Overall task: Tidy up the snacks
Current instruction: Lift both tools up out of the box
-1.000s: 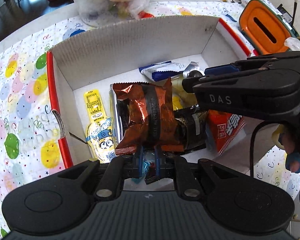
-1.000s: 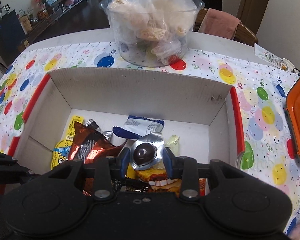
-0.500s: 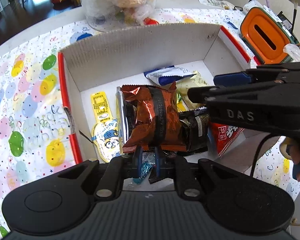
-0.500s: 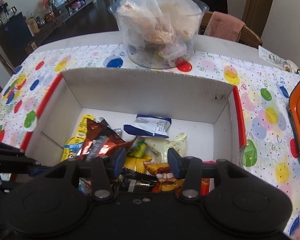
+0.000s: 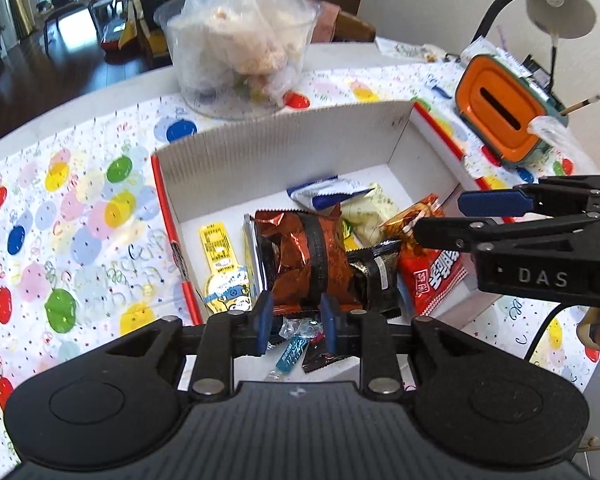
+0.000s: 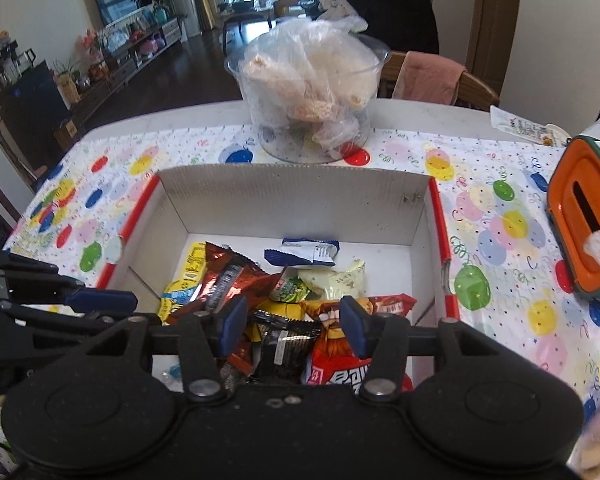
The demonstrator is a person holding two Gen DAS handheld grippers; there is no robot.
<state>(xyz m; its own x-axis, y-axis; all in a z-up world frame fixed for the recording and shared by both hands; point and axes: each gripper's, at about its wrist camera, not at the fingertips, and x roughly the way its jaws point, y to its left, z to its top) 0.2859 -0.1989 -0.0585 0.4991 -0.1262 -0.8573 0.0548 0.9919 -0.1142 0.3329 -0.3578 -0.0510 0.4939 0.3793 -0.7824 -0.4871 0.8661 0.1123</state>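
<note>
Both grippers are hanging over the white box, jaws just been opening, nothing gripped. Left gripper is standing slightly apart above small candies; right gripper is gaping wider, with a black packet lying below between its fingers and a copper bag ahead of the left.

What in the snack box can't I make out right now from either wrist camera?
- Box near end: both views, hidden behind each gripper's body.
- Small candies under the left gripper: partly covered by its fingers.
- Packets beneath the brown bag: buried.
- Packet print: too small to read.
- Clear tub contents: blurred by plastic wrap.
</note>
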